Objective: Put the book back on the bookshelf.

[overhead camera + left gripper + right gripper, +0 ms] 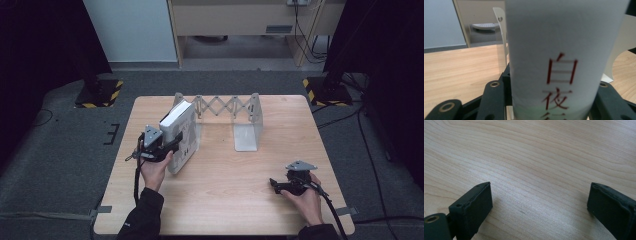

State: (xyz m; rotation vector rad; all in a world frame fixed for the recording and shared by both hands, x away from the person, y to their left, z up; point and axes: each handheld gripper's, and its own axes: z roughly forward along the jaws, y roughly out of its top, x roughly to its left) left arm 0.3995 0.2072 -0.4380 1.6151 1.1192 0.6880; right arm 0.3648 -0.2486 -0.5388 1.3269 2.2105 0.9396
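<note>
Right gripper (274,184) jaws wide, left gripper (176,143) clamping upright book (179,131), spine toward person

The left gripper (167,145) holds a white book (181,134) upright at the left end of the bookstand (235,115). The right gripper (280,185) rests on the surface (225,200), near right, jaws apart.

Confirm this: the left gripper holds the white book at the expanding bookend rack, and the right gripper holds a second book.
Not quite. The right gripper holds nothing: the right gripper view shows its jaws open over the bare wooden table. The left gripper does hold the white book at the rack.
</note>
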